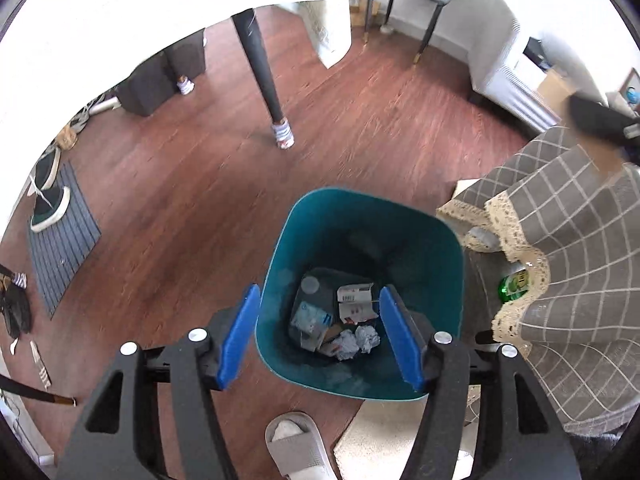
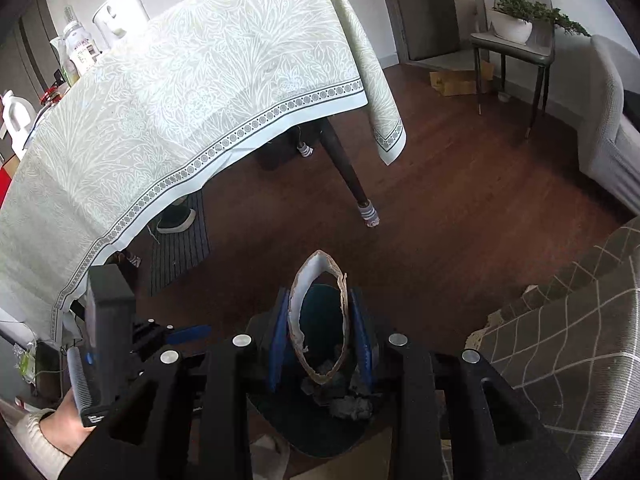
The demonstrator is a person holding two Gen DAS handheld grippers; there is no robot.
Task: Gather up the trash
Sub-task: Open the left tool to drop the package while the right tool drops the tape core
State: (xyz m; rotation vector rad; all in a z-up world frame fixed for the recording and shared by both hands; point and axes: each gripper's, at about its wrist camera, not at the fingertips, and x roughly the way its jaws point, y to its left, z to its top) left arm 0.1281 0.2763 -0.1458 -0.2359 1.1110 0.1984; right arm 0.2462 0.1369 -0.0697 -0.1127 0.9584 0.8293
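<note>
A teal trash bin stands on the wood floor, with crumpled paper and small cartons at its bottom. My left gripper is open and empty above the bin's near side. My right gripper is shut on a squashed cardboard tube, held end-on above the bin. The left gripper also shows at the left of the right wrist view. The right gripper and its tube show blurred at the right edge of the left wrist view.
A table with a pale green cloth and dark legs stands beyond the bin. A grey checked cover lies to the right, with a green bottle under it. A slippered foot and a mat with shoes are on the floor.
</note>
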